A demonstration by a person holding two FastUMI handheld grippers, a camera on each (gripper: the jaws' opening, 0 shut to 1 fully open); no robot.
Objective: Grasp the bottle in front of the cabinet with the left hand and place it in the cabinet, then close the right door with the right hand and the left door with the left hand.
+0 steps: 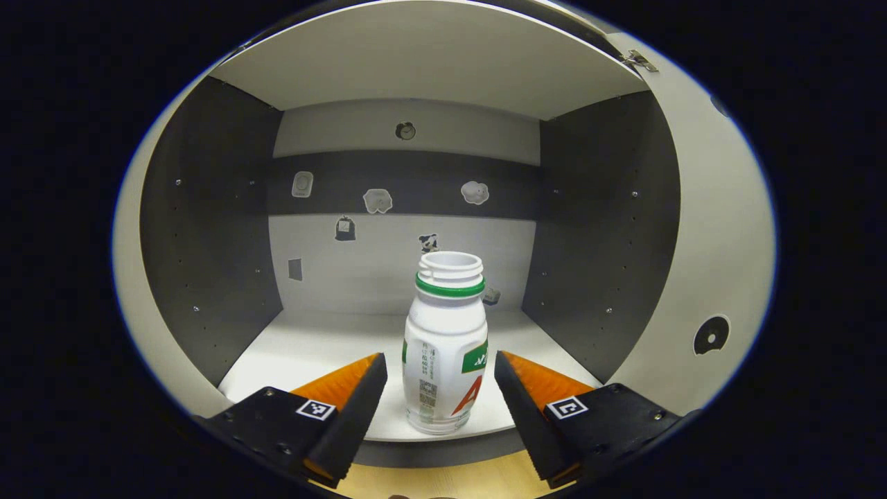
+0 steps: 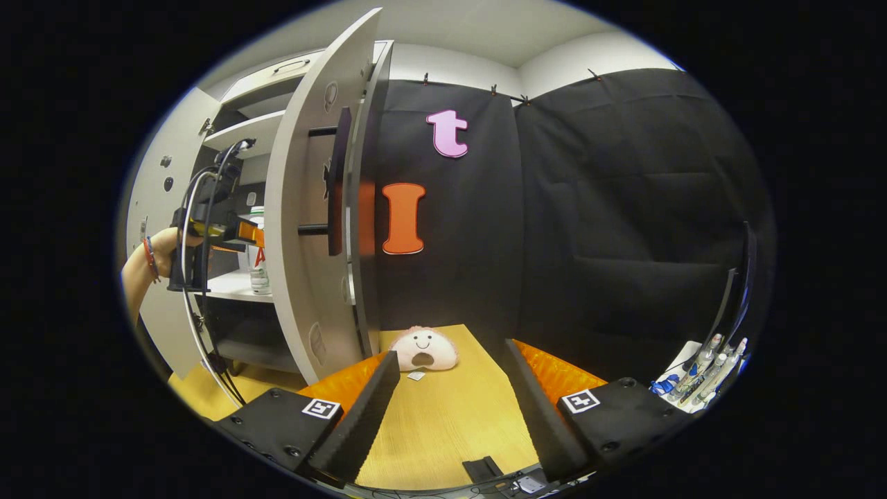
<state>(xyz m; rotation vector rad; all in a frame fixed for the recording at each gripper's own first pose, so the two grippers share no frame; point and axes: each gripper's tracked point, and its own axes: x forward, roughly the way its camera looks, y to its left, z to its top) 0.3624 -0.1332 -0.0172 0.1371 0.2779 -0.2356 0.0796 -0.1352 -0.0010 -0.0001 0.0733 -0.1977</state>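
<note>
Inside the cabinet (image 1: 326, 346), on its white shelf near the front edge, the uncapped bottle (image 1: 445, 343) stands upright between the spread fingers of the left gripper (image 1: 440, 395), apparently untouched; placing looks done; next, back out; the right gripper (image 2: 450, 402), also spread, must reach the right door (image 2: 312, 208).

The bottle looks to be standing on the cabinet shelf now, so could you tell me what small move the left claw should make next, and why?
Probably draw the left claw straight back. The bottle stands upright on the cabinet shelf, with a gap at each finger, so it seems released.
</note>
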